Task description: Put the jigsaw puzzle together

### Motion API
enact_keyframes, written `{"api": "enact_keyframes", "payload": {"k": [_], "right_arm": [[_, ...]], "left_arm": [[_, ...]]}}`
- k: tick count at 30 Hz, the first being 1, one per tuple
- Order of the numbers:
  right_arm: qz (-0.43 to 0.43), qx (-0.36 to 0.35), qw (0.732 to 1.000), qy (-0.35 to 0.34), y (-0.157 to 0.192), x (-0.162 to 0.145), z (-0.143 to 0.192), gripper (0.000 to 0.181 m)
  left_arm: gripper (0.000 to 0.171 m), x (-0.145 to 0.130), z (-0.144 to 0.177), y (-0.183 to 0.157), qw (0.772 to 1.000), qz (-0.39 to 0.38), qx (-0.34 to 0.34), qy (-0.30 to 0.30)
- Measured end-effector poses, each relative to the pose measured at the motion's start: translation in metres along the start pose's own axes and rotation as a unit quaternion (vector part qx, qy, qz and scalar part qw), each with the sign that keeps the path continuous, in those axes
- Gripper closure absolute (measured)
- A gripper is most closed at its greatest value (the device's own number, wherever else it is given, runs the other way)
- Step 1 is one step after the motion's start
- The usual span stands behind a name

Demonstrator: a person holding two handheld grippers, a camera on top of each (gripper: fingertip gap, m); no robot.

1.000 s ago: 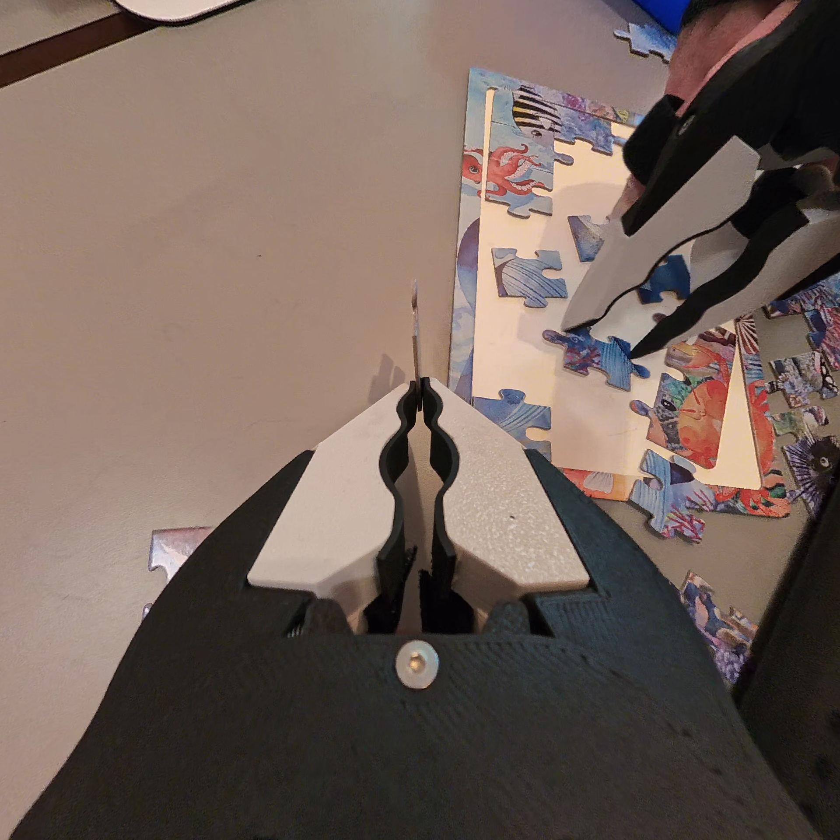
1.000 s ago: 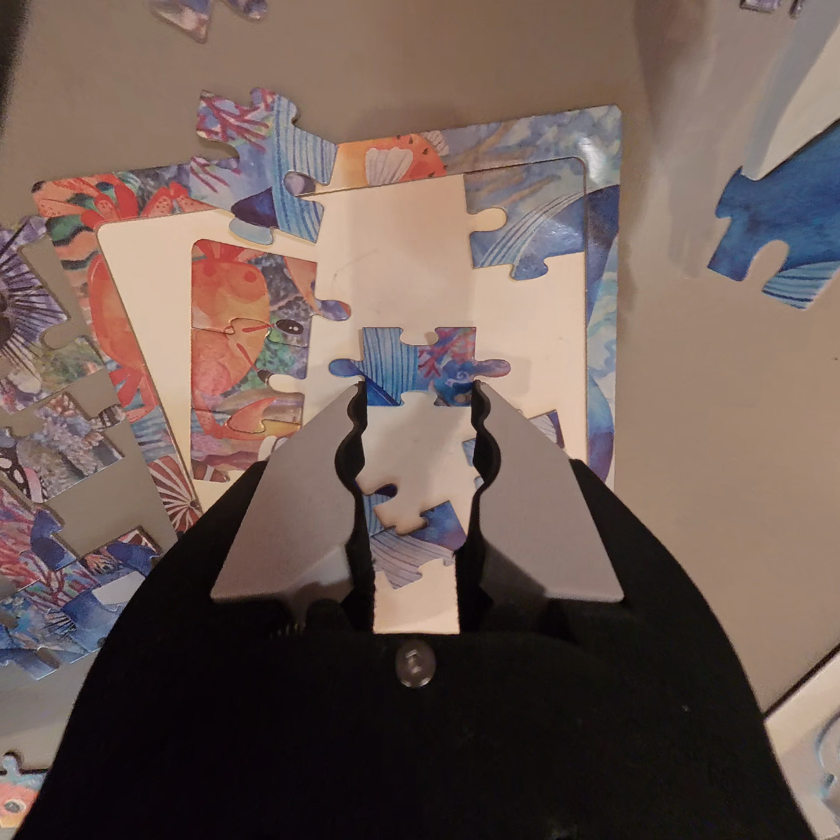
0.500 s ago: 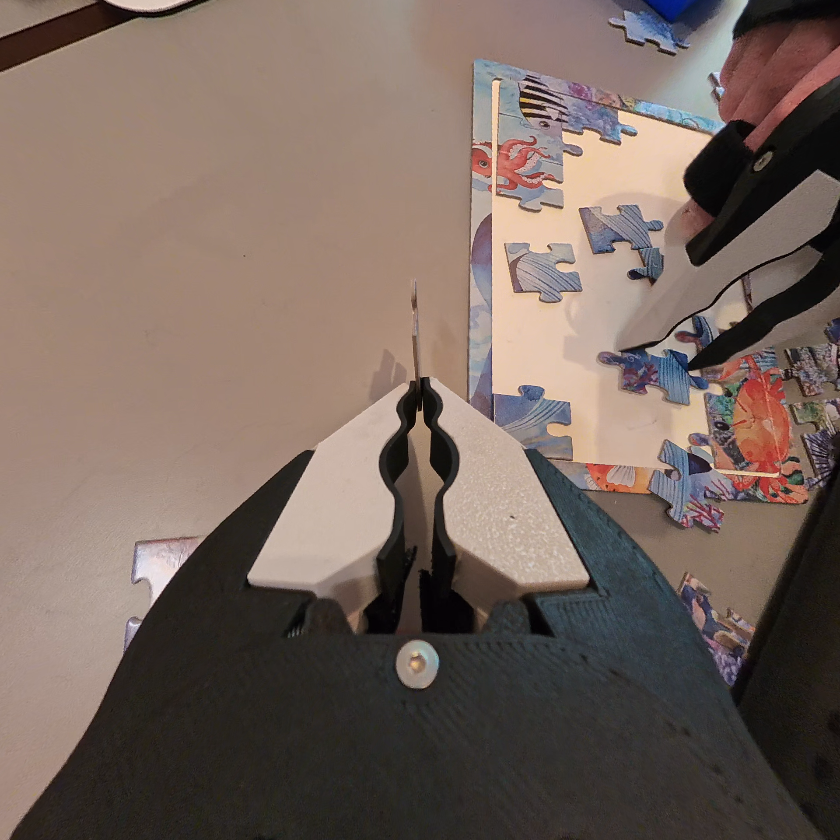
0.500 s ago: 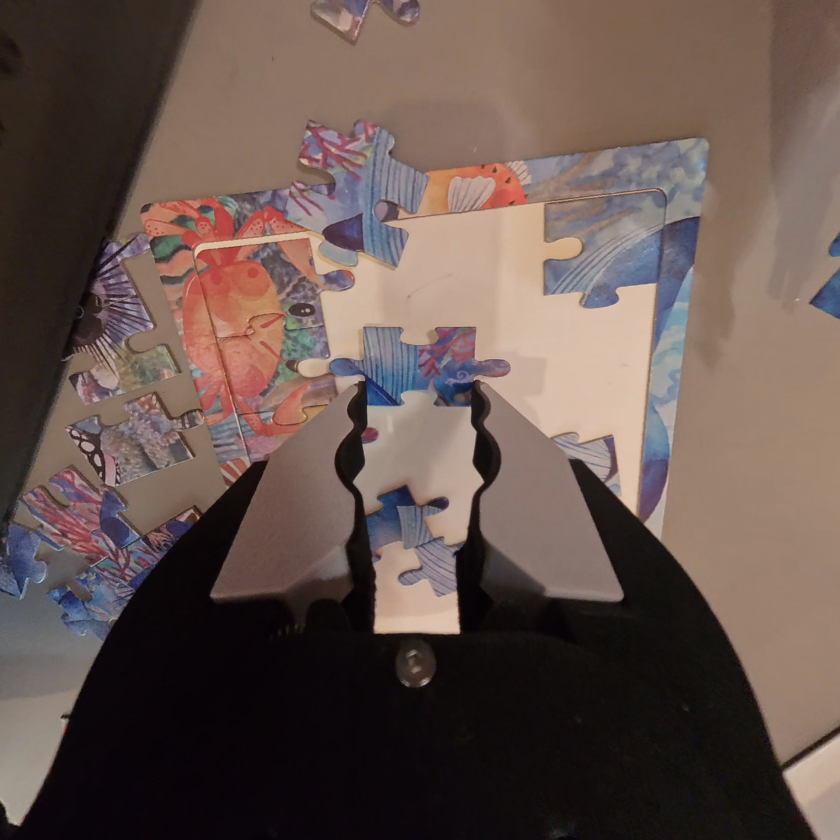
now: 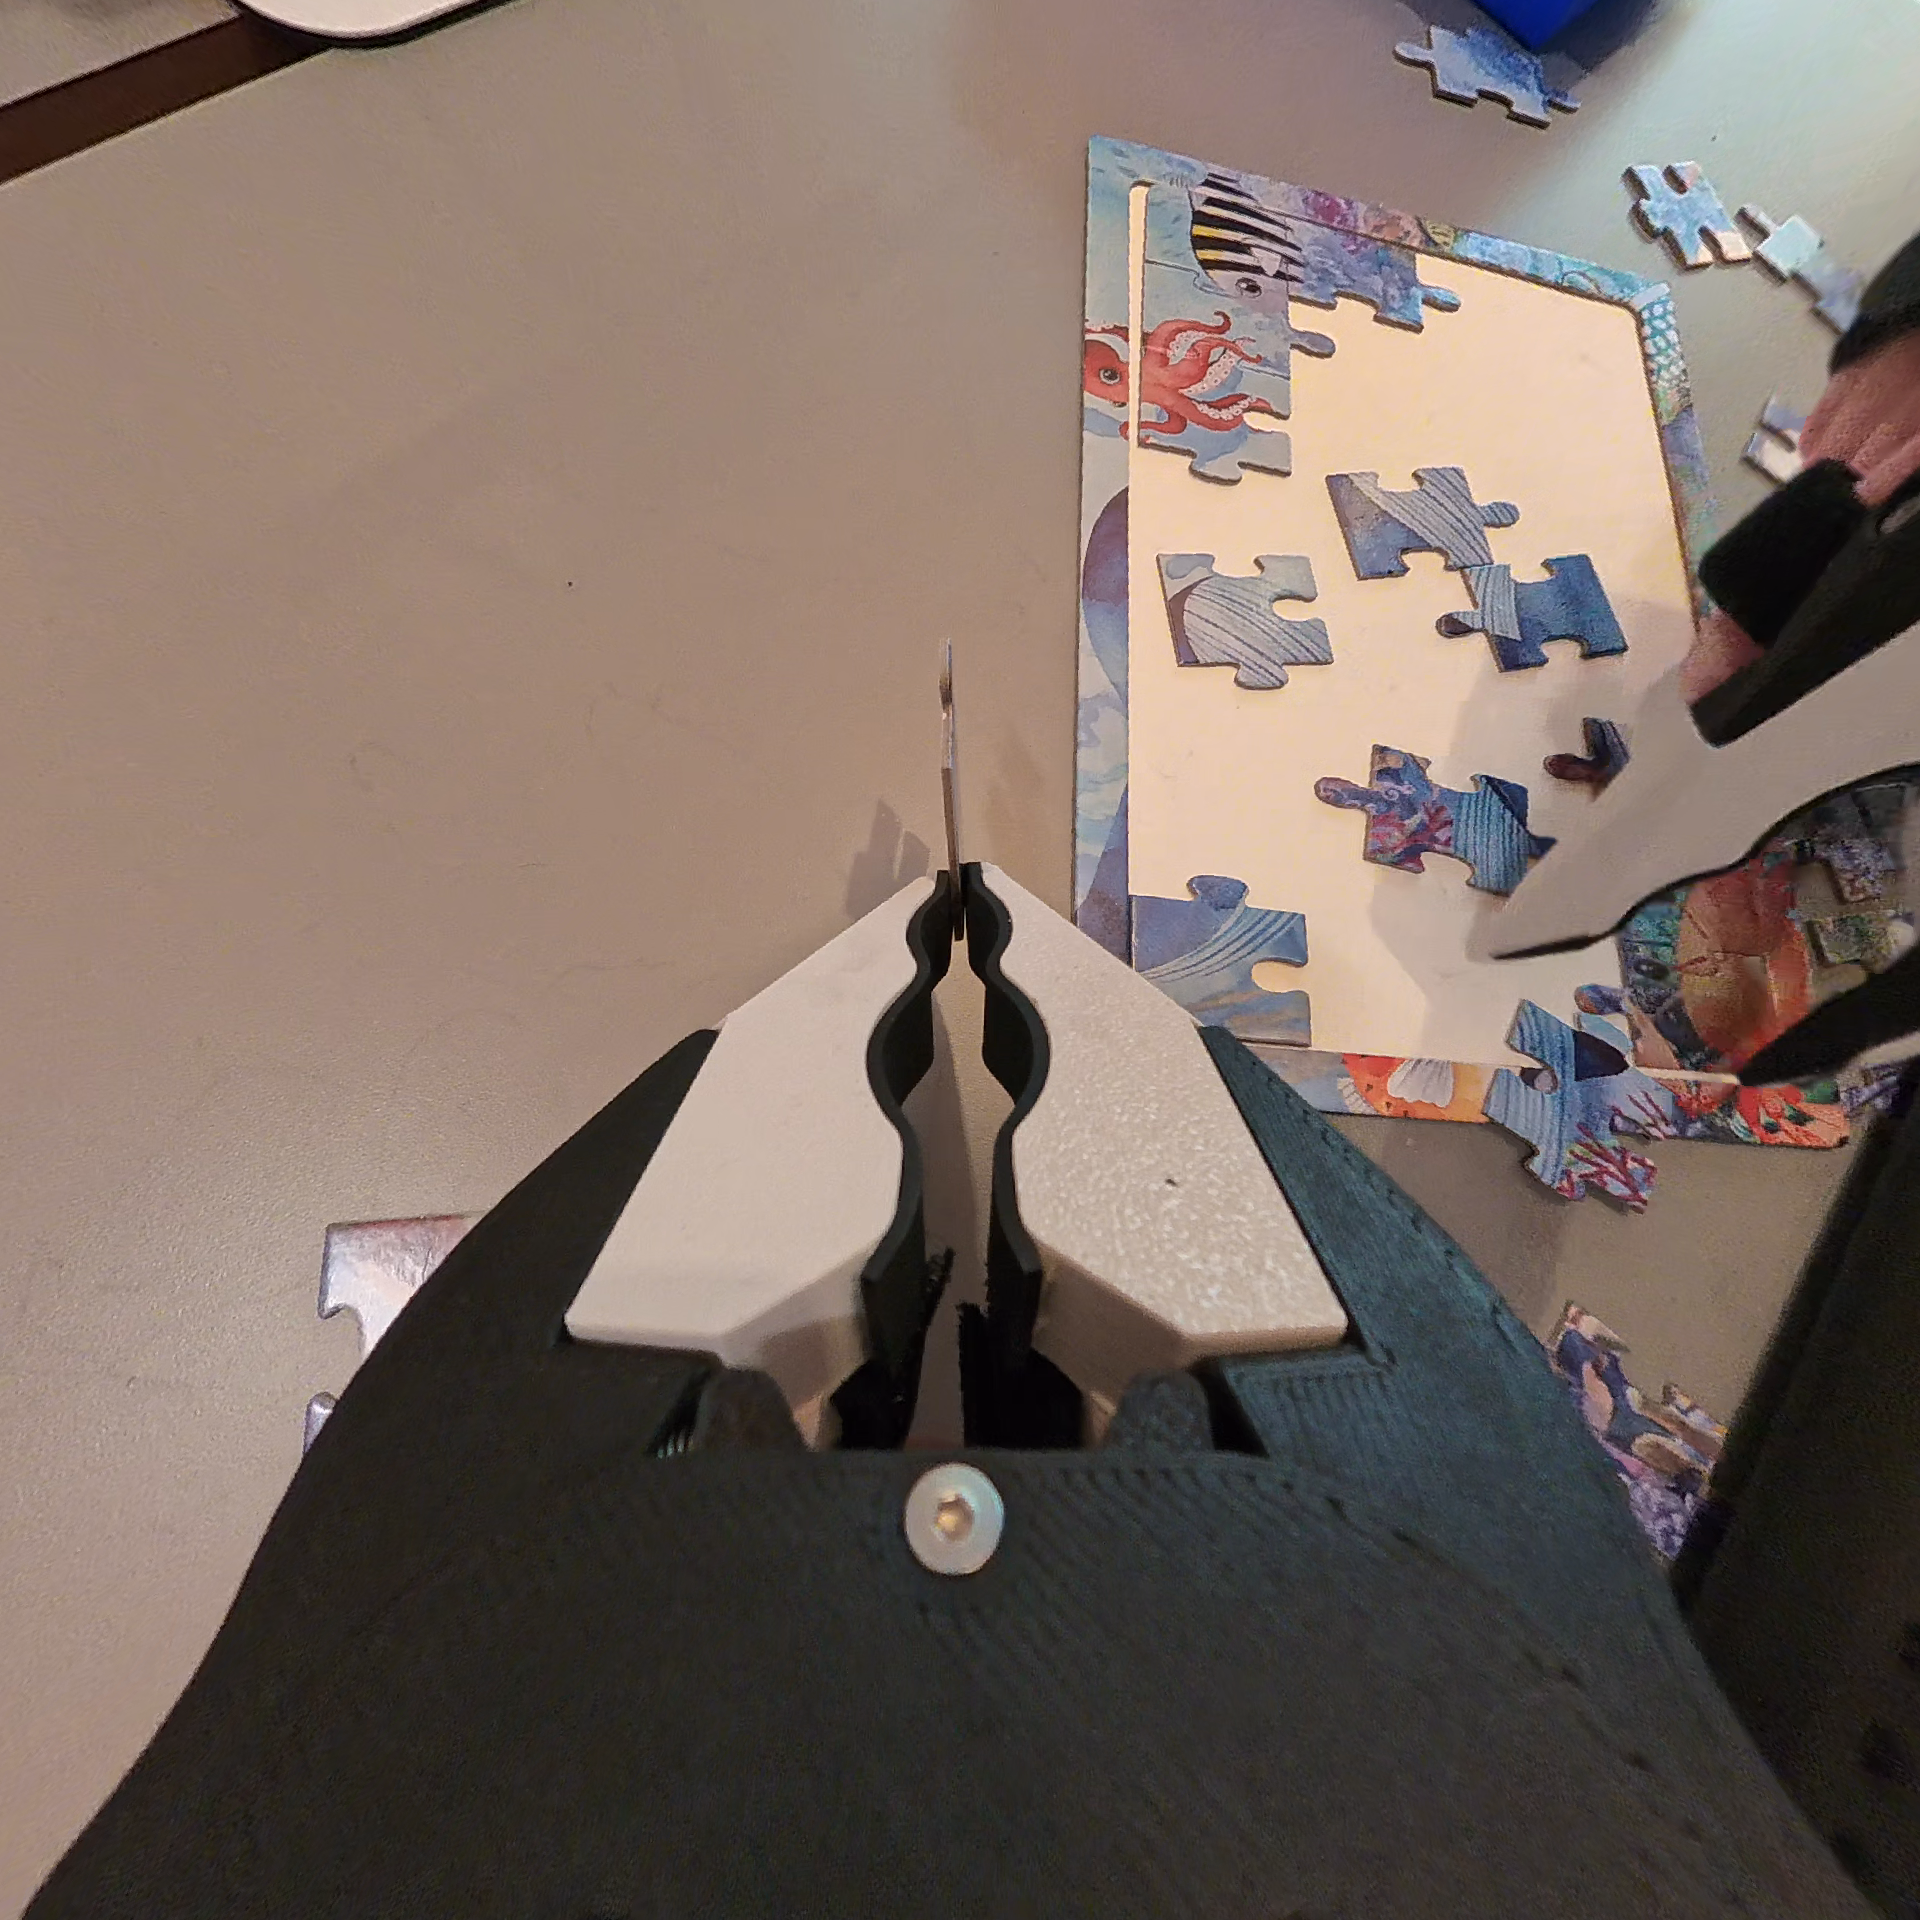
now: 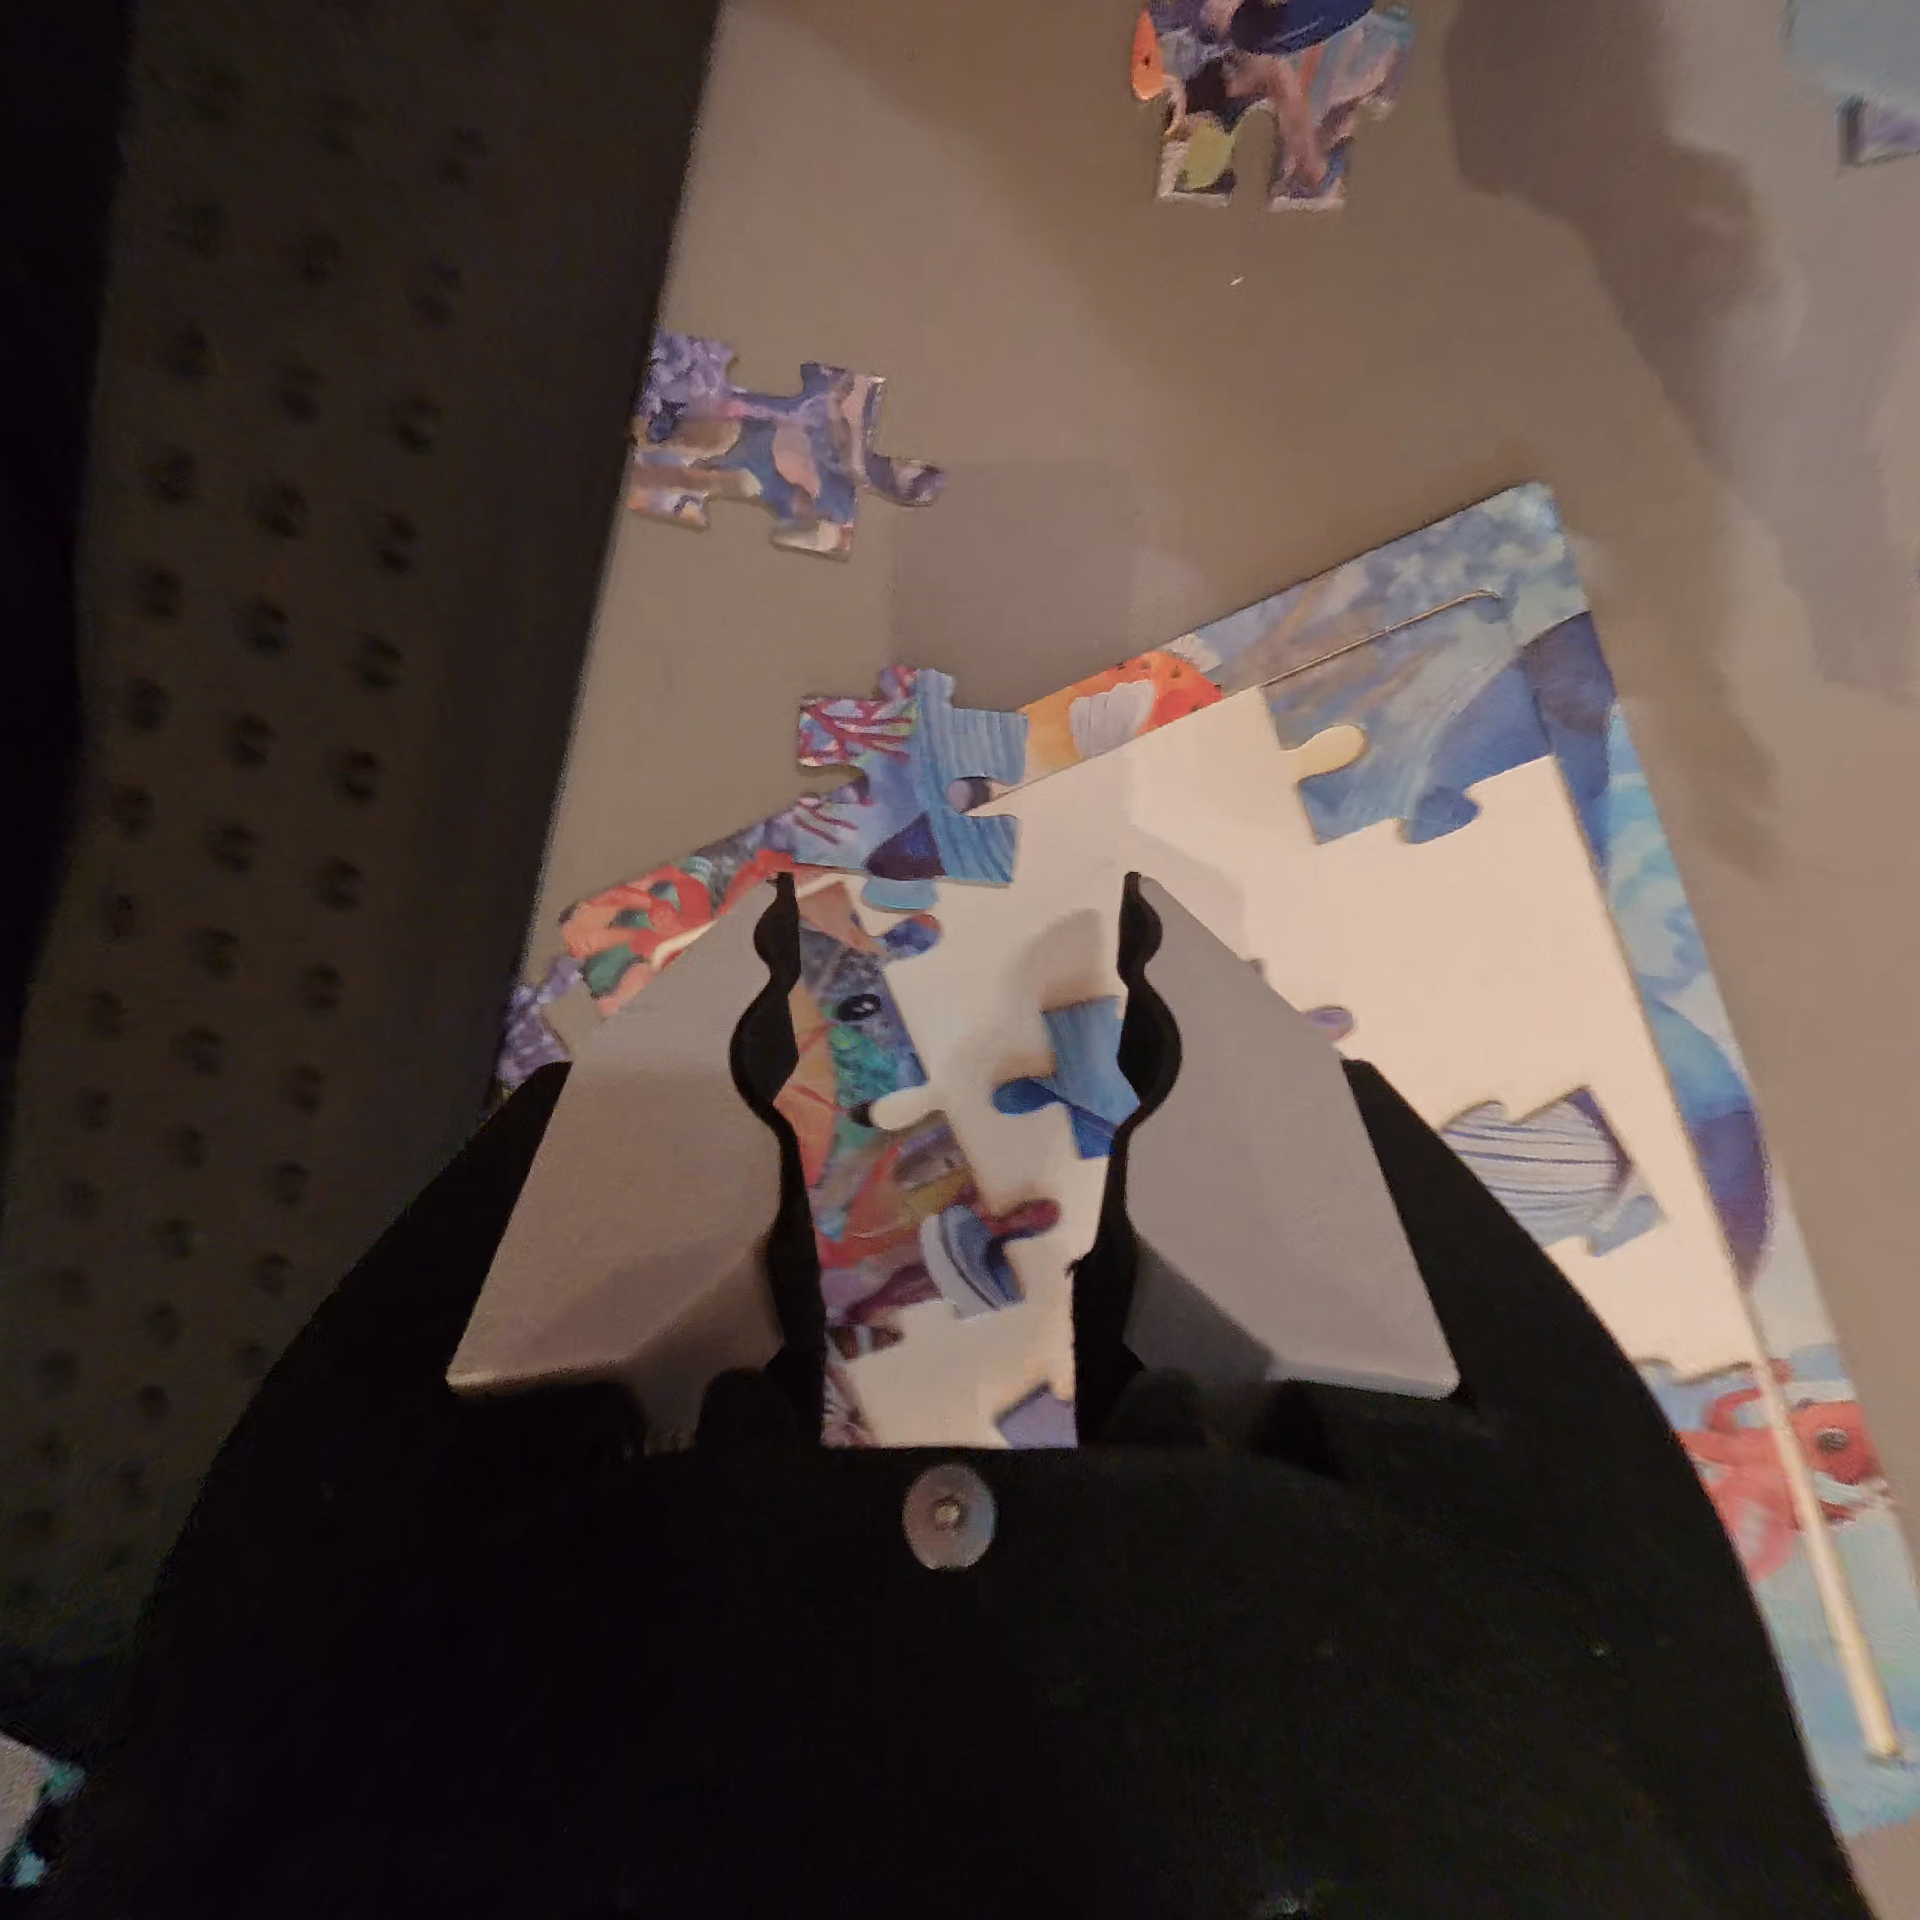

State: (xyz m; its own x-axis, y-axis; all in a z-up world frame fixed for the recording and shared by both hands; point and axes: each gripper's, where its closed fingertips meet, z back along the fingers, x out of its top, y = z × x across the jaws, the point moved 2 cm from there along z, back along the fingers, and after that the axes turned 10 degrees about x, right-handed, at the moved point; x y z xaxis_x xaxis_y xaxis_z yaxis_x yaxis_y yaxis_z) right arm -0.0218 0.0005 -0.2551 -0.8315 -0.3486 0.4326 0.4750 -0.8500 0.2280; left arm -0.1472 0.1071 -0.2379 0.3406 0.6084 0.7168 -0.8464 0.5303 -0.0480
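Having been drawn back from the coral piece (image 5: pixel 1439 821), the right gripper (image 6: pixel 951 894) is held jaws apart; the left gripper (image 5: pixel 954 914) stays clamped on an edge-on piece (image 5: pixel 947 758), unplaced.

This looks like a plain indoor work or hobby table rather than a kitchen or shop. A wide beige tabletop (image 5: pixel 436 540) fills most of the left wrist view, smooth and matte under warm lamp light. Its far edge runs across the upper left, with a dark brown strip (image 5: pixel 94 135) and a white rounded object (image 5: pixel 353 10) there. Puzzle pieces lie scattered around a puzzle tray (image 5: pixel 1103 644) at right. Home or lab, I can't honestly tell.
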Motion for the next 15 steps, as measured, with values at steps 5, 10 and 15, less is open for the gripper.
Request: {"api": "enact_keyframes", "payload": {"k": [5,10,15], "right_arm": [[-0.038,-0.023,0.999,-0.006,0.008,-0.001,-0.017,0.124],[-0.047,-0.040,0.998,-0.026,0.007,0.002,-0.019,0.136],[-0.048,-0.029,0.998,-0.036,0.007,0.001,-0.017,0.137]], "left_arm": [[0.171,0.001,0.001,-0.003,1.000,-0.003,-0.001,-0.003],[0.171,0.002,0.002,-0.003,1.000,-0.001,-0.001,-0.006],[0.171,0.003,0.002,-0.003,1.000,-0.001,-0.001,-0.006]]}}
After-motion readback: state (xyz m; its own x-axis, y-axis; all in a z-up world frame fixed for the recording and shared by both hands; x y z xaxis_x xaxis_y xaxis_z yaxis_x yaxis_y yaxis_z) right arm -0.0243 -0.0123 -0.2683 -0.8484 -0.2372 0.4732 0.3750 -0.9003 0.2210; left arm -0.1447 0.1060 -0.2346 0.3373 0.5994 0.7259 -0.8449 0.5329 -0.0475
